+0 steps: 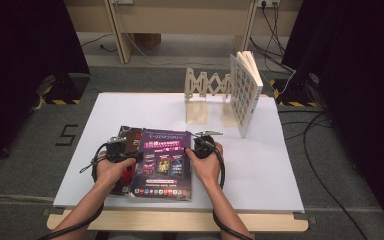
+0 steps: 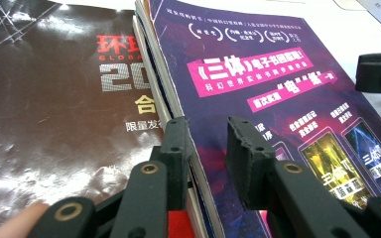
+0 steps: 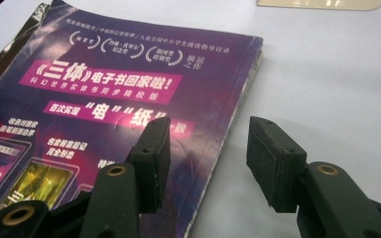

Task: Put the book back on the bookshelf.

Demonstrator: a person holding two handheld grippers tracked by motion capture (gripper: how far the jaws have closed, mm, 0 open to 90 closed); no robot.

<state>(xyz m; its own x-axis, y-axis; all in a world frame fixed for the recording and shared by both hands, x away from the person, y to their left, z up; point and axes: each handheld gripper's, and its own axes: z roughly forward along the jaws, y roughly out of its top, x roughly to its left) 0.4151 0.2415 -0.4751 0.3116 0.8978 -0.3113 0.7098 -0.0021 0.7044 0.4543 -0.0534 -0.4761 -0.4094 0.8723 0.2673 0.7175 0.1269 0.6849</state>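
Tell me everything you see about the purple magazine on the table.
The purple magazine lies flat and closed, cover up, near the table's front edge. It is a glossy paperback with pink banners and white print. It overlaps a dark brown magazine. The left gripper straddles its left edge, the right gripper its right edge; both jaws stand open.

Both forearms are seen entering from the bottom edge of the high view, angled inward toward each other. The left gripper [image 1: 122, 150] is held in the left hand [image 1: 111, 169], fingers wrapped over its body, cable looped below the wrist. The right gripper [image 1: 200, 145] is held in the right hand [image 1: 206, 164] at about the same level, close by. In the left gripper view the jaws are seen partly apart, pads not pressed together. In the right gripper view the jaws are spread wider, a clear gap between the pads.
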